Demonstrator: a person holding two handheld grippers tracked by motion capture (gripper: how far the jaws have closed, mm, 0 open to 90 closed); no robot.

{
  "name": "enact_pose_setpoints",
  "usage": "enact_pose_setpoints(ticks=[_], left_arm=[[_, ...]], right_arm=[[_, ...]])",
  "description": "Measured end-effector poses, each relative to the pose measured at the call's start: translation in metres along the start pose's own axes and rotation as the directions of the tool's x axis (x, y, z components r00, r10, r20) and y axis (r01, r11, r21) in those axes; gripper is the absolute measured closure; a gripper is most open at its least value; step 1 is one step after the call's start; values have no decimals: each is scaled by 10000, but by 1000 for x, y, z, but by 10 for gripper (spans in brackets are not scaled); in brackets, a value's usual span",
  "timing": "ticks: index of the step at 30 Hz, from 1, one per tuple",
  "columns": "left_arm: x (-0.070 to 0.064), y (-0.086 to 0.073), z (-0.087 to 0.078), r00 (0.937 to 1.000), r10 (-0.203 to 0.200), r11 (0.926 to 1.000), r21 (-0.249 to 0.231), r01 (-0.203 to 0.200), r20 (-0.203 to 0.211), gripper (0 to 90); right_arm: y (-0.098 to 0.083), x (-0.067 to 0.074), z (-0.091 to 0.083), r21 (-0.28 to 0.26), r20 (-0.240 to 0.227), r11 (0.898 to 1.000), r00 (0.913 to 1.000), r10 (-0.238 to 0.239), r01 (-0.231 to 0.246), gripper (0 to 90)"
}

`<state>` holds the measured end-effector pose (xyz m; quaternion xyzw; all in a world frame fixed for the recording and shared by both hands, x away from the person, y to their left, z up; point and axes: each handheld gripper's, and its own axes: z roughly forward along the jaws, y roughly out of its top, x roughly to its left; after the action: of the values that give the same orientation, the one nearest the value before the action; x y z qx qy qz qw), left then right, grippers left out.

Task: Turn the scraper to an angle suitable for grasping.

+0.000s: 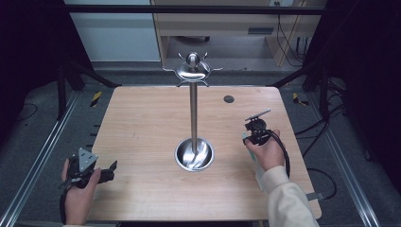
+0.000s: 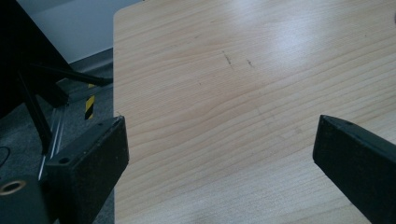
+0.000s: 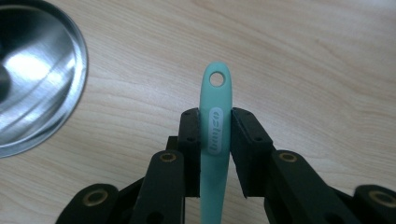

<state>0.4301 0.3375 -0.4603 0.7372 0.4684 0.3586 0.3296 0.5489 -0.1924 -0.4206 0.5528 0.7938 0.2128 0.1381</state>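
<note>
The right gripper (image 3: pixel 215 140) is clenched on a mint-green utensil handle (image 3: pixel 215 135), whose holed end sticks out past the jaws above the wooden bench (image 1: pixel 142 123), just right of the steel hanging stand (image 1: pixel 193 113) with its round dished base. The left gripper (image 1: pixel 112 166) rests at the bench's near left edge, its jaws spread wide with only bare wood between them.
</note>
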Motion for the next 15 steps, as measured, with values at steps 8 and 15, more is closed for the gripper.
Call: enact_pose_setpoints(ticks=[8, 15], left_arm=[[0, 0, 0, 10000, 15, 10000, -6, -15, 33, 33], [0, 0, 1, 10000, -9, 10000, -34, 9, 22, 32]], right_arm=[[11, 7, -36, -851, -47, 9955, 9990, -434, 428, 744], [23, 12, -67, -1625, -30, 9841, 9973, -732, 717, 744]])
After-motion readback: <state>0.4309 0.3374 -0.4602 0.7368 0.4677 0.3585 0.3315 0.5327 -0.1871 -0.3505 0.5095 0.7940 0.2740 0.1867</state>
